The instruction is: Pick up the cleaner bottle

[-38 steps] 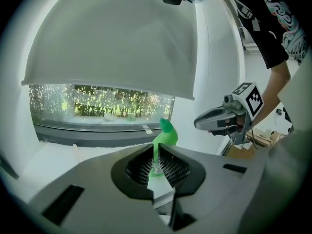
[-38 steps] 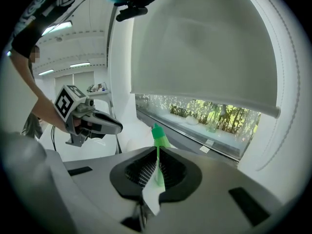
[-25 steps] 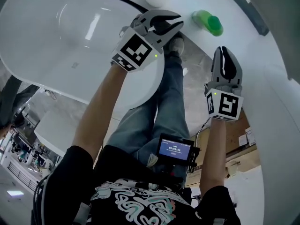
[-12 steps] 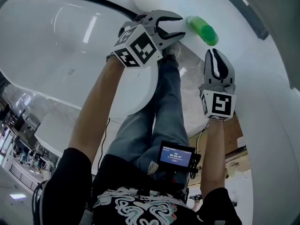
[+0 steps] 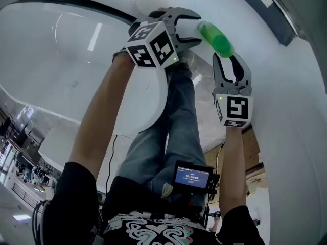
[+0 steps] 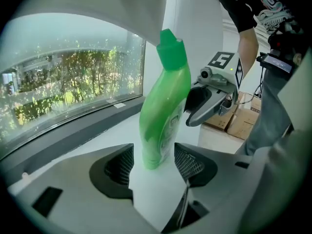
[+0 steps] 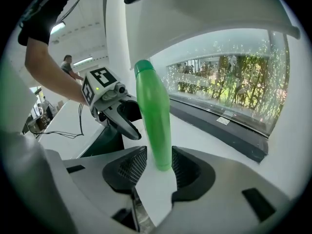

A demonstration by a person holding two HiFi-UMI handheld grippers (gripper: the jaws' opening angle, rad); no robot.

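Note:
The green cleaner bottle (image 5: 215,39) stands upright on a white ledge (image 6: 122,135), its cap (image 6: 169,48) on top. In the left gripper view the bottle (image 6: 163,106) rises between the tips of my left gripper (image 6: 153,162). Those jaws have just been opening and now stand wide, with a gap on each side. My right gripper (image 7: 157,167) comes from the opposite side. Its jaws have also just been opening, and the bottle (image 7: 153,121) sits between the pads with narrow gaps. In the head view the left gripper (image 5: 195,27) and the right gripper (image 5: 230,60) flank the bottle.
A large white tub (image 5: 76,60) curves at the left. A curved window (image 6: 63,87) with trees behind it runs along the ledge. Cardboard boxes (image 6: 239,123) sit on the floor. The person's legs in jeans (image 5: 173,126) stand below the grippers.
Both grippers have come in on the bottle from either side. Their jaws, shut a second ago, now stand open around it.

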